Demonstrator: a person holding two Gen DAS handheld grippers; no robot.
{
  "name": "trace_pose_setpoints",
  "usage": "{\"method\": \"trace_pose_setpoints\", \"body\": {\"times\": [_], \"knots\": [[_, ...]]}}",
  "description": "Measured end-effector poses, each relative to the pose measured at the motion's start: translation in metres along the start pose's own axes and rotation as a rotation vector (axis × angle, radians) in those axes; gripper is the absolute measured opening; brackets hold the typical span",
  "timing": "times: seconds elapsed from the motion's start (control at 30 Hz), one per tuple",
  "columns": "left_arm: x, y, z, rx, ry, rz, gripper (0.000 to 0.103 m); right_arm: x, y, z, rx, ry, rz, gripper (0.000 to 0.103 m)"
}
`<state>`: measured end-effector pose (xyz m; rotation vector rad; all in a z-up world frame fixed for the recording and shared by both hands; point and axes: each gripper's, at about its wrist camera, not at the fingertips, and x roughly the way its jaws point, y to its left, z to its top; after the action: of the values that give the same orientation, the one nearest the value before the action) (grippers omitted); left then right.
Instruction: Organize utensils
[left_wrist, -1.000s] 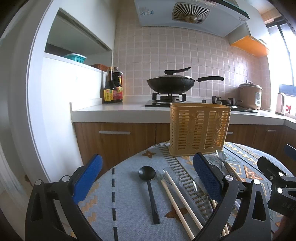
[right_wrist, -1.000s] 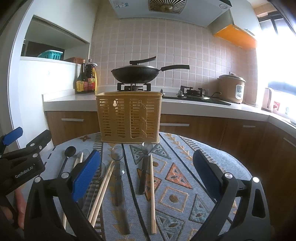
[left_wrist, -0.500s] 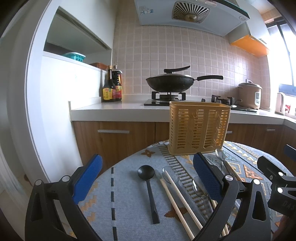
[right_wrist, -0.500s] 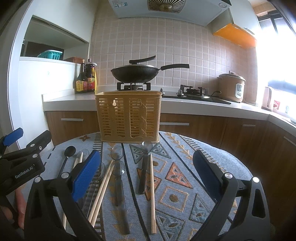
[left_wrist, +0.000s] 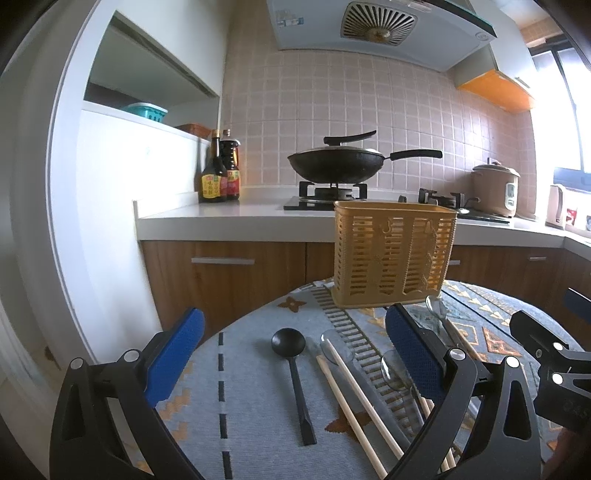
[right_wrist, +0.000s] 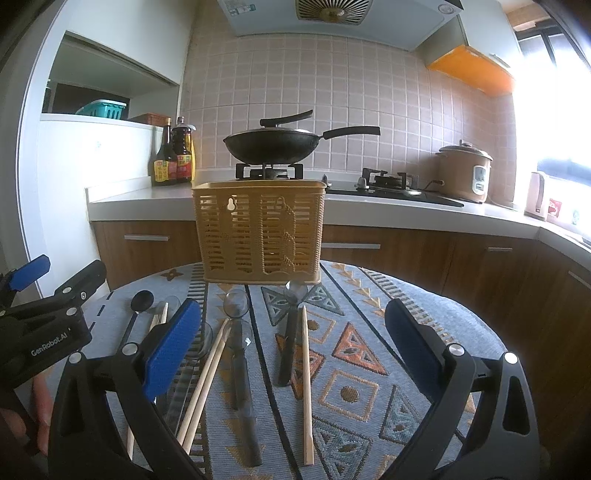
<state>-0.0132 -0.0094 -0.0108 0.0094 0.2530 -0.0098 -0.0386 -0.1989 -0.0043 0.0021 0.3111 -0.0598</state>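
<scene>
round table w/ patterned cloth (right_wrist: 373, 373), kitchen counter behind. yellow slotted utensil basket (right_wrist: 258, 230) stands upright at the far edge of the table, nothing seen sticking out of its top. utensils all lie flat on the cloth in front of it, handles toward the grippers. black spoon (left_wrist: 291, 363) farthest left, apart from the rest; just right of it a pair of wooden chopsticks (left_wrist: 354, 398) laid over a clear plastic spoon (left_wrist: 334, 345). mid-table: second chopstick pair (right_wrist: 207, 376), a clear-bowled spoon w/ dark handle (right_wrist: 240, 365), a dark-handled spoon (right_wrist: 290, 332) w/ its bowl nearly touching the basket foot, and one lone chopstick (right_wrist: 306, 384) just right of that, side by side. left gripper (left_wrist: 295, 354) hovers low over the left part of the table, blue pads wide apart, nothing between them, black spoon lying in the gap below. right gripper (right_wrist: 293, 347) hovers over the middle, pads also spread wide, holding nothing. wok (right_wrist: 271, 146) on the stove, sauce bottles (right_wrist: 173, 158) and rice cooker (right_wrist: 465, 171) on the counter.
</scene>
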Motion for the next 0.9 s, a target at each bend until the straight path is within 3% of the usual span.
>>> {"method": "trace_pose_setpoints", "body": {"times": [0.17,0.3,0.43,0.67,0.77,0.9], "knots": [[0.002,0.004,0.001,-0.034,0.016,-0.006,0.095,0.003,-0.002,0.000,0.017,0.019,-0.019,0.095],[0.010,0.010,0.001,-0.064,0.077,-0.063,0.095,0.008,-0.006,0.001,0.036,0.047,-0.044,0.095],[0.014,0.023,0.005,-0.052,0.136,-0.054,0.094,0.015,-0.017,0.001,0.086,0.091,-0.034,0.095],[0.056,0.080,0.024,-0.118,0.396,-0.107,0.078,0.032,-0.023,0.001,0.120,0.204,-0.008,0.095],[0.078,0.083,0.025,-0.092,0.504,-0.174,0.077,0.039,-0.021,0.001,0.104,0.247,0.003,0.095],[0.106,0.069,0.019,-0.064,0.667,-0.324,0.074,0.055,-0.014,0.007,0.040,0.348,-0.002,0.095]]}}
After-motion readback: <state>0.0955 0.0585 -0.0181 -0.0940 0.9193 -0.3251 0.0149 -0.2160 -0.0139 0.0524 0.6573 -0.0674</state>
